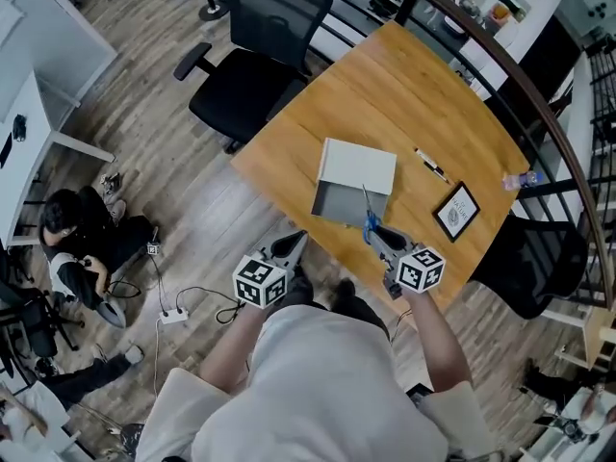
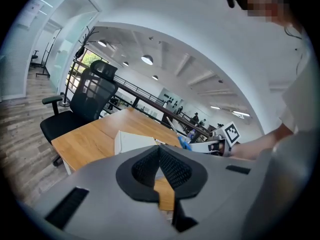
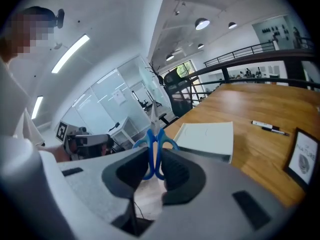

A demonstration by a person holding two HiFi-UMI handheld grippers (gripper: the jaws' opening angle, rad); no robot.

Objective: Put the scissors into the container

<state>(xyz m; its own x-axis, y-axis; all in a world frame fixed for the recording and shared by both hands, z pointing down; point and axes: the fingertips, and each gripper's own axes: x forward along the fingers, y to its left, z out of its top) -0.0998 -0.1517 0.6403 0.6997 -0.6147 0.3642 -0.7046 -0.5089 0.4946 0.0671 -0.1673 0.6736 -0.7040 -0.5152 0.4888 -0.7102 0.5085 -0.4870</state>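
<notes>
A white open box, the container (image 1: 357, 166), sits in the middle of the wooden table (image 1: 404, 94). My right gripper (image 1: 375, 231) hovers at the table's near edge, just in front of the box, shut on the blue handles of the scissors (image 1: 368, 218), whose blades point up and toward the box. In the right gripper view the scissors (image 3: 153, 146) stand upright between the pads of the right gripper (image 3: 154, 160), with the container (image 3: 207, 136) ahead to the right. My left gripper (image 1: 295, 243) is off the table's near edge, left of the box; in its own view the left gripper (image 2: 160, 160) is shut and empty.
A black pen (image 1: 430, 165) and a small framed picture (image 1: 456, 210) lie on the table right of the box. A black office chair (image 1: 255, 61) stands at the table's left corner and a dark railing (image 1: 510, 75) curves behind. A person (image 1: 82, 248) sits on the floor at left.
</notes>
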